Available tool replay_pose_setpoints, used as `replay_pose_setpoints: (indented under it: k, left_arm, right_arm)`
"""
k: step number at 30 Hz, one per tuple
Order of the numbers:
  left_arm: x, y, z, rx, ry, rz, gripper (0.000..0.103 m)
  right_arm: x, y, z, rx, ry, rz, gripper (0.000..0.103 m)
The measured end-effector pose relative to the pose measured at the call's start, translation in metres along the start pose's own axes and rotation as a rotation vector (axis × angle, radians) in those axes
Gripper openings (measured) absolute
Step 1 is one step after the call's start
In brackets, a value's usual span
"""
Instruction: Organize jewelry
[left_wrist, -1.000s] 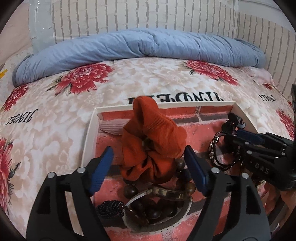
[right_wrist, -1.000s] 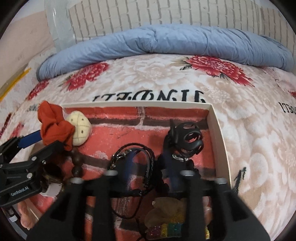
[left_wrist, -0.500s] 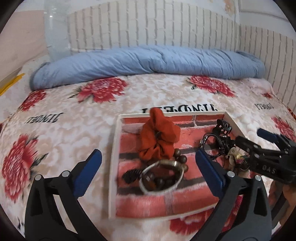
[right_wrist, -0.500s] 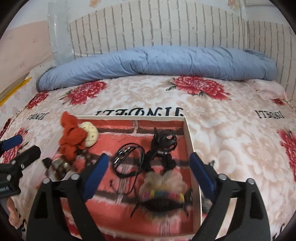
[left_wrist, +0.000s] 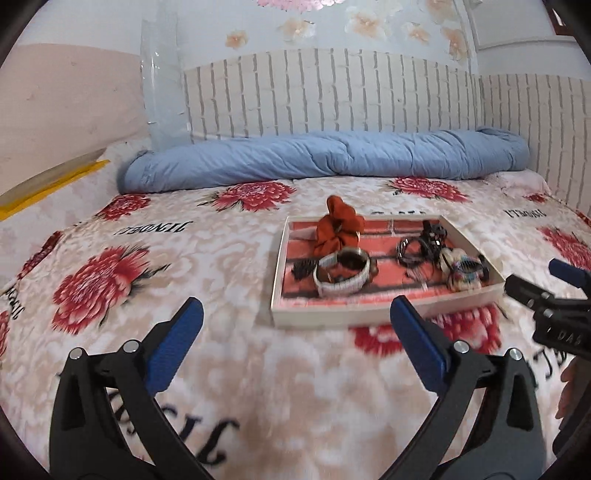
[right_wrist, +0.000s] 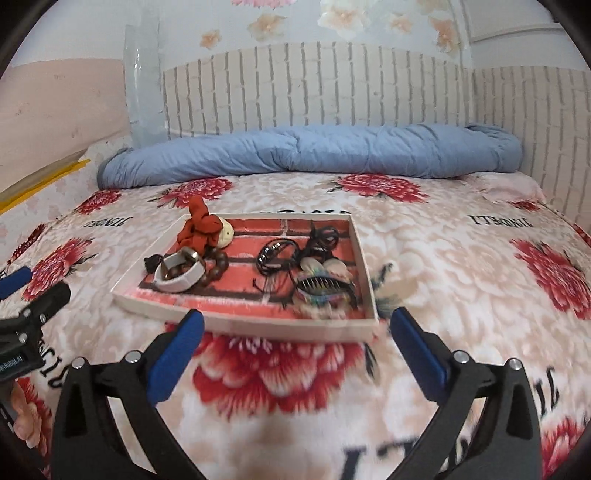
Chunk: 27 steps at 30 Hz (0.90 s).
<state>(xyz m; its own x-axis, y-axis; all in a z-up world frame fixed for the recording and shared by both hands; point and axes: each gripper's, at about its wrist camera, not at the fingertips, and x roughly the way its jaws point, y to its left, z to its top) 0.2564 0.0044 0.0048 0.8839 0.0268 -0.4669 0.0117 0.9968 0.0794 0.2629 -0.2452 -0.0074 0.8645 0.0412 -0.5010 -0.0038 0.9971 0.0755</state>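
Bed: floral blanket (left_wrist: 229, 254) printed "JINGFEI".
Tray (right_wrist: 236, 326): mid-blanket, holding orange scrunchie (right_wrist: 199, 229), white bangle (right_wrist: 181, 275), bead bracelet (right_wrist: 218, 264).
Left gripper (left_wrist: 295, 325): wide, empty.
Right gripper (right_wrist: 295, 326): jaws just opened wide, empty; side marked "DAS".

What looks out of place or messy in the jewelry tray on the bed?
The orange scrunchie stands bunched up above the tray rim at the far left corner. Black cords and hair clips lie tangled together on the right. Nothing has spilled onto the blanket.
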Motion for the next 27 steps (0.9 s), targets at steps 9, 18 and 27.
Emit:
replay_pose_setpoints:
  k: [9, 18, 27]
  left_arm:
    - [-0.060, -0.001, -0.044, -0.021, -0.076, -0.030, 0.098]
    - [-0.104, -0.012, -0.077, 0.014, -0.176, -0.014, 0.098]
    - [-0.098, -0.002, -0.084, -0.032, -0.161, -0.015, 0.098]
  right_arm:
    - [-0.071, 0.005, -0.048, -0.066, -0.090, -0.012, 0.099]
    - [-0.106, -0.008, -0.070, 0.005, -0.165, -0.026, 0.099]
    - [-0.109, -0.006, -0.079, 0.006, -0.207, -0.023, 0.099]
